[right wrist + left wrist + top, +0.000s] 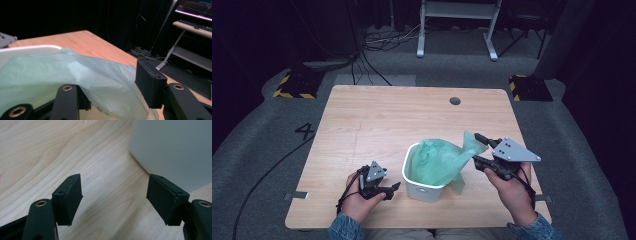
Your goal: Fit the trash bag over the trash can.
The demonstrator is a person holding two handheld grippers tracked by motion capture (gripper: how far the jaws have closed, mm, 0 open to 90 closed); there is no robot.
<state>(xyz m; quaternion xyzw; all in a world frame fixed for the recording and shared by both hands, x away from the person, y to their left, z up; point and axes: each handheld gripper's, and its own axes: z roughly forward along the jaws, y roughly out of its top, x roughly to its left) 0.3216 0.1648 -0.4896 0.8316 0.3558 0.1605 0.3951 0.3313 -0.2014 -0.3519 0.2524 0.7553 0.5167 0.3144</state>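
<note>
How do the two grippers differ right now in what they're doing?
The left gripper lies low at the table beside the white bin, jaws open with nothing between them; the right gripper is raised beside the bin's rim with the green bag between its jaws. Whether its pads press the bag is unclear. Both have black jaws and a grey plate.

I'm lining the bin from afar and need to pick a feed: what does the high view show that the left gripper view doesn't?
High view alone: the green bag draped into the white bin with one edge pulled out to the right between the jaws of the right claw; also the whole table and both hands. Left gripper view alone: a close look at the left claw, jaws wide apart with nothing between them, beside the bin's outer wall. Both share: bin, wooden tabletop, left claw.
</note>
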